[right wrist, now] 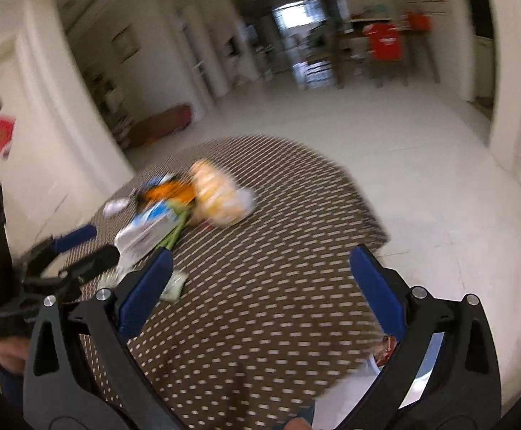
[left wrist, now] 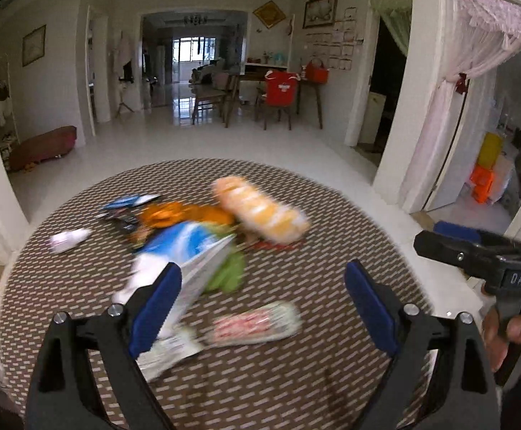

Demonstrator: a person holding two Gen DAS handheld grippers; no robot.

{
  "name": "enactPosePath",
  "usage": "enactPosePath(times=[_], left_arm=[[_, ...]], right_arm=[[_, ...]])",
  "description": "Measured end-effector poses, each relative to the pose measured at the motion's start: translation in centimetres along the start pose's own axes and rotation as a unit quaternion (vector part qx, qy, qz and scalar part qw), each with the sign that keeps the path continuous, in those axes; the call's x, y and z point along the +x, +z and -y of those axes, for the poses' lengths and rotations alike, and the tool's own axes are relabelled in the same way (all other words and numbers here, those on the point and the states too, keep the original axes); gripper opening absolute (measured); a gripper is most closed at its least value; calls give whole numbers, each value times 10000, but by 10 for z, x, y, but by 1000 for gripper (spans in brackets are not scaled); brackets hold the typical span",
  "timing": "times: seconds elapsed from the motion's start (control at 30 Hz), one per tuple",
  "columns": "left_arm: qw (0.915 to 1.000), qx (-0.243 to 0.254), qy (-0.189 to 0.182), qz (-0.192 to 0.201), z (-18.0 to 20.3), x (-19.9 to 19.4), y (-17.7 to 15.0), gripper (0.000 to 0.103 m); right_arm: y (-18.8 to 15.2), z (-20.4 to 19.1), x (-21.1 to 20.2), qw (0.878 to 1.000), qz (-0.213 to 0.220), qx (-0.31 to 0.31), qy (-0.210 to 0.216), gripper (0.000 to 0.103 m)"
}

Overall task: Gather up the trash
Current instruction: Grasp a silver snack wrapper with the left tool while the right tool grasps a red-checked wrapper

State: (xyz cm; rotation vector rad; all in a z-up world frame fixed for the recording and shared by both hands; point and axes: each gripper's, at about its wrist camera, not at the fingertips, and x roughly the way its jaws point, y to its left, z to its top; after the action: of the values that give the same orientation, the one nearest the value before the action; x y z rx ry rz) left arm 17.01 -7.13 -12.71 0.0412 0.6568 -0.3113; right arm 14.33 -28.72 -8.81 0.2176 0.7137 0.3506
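A round table with a brown dotted cloth (left wrist: 296,376) holds a pile of trash: an orange-and-white bag (left wrist: 260,211), an orange wrapper (left wrist: 185,215), a blue-and-white packet (left wrist: 181,247), a green piece (left wrist: 230,272), a red-and-white wrapper (left wrist: 256,322) and a white crumpled bit (left wrist: 68,240). My left gripper (left wrist: 264,297) is open above the near side of the pile, empty. My right gripper (right wrist: 260,283) is open and empty over the cloth (right wrist: 260,304), to the right of the pile (right wrist: 210,197). It shows at the right of the left wrist view (left wrist: 475,251). Both views are motion-blurred.
White tiled floor (left wrist: 224,136) surrounds the table. A dining table and chairs with a red cover (left wrist: 282,89) stand far back. A low brown bench (left wrist: 41,147) sits at the left wall. A doorway with a pink curtain (left wrist: 475,71) is to the right.
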Motion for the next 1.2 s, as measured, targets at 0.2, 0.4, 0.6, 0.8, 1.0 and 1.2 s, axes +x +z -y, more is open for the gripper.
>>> enactPosePath(times=[0.2, 0.4, 0.6, 0.8, 1.0, 1.2], left_arm=[[9978, 474, 351, -288, -48, -6, -30, 90], [9931, 842, 217, -792, -59, 14, -47, 90], [9896, 936, -94, -1085, -61, 29, -52, 78], [9873, 886, -313, -1283, -64, 39, -48, 30], [9886, 735, -255, -1292, -63, 33, -50, 21], [9902, 558, -297, -1248, -54, 22, -56, 21]], right_arm=[[-12, -40, 48, 9954, -562, -698, 327, 97], [-19, -73, 91, 9847, -1006, -1347, 456, 97], [-21, -104, 123, 9678, -1326, -2089, 456, 97], [-21, -123, 142, 9558, -1458, -2516, 438, 67], [-24, -116, 130, 9631, -1354, -2272, 493, 17], [-28, -95, 106, 9734, -1166, -1893, 558, 12]])
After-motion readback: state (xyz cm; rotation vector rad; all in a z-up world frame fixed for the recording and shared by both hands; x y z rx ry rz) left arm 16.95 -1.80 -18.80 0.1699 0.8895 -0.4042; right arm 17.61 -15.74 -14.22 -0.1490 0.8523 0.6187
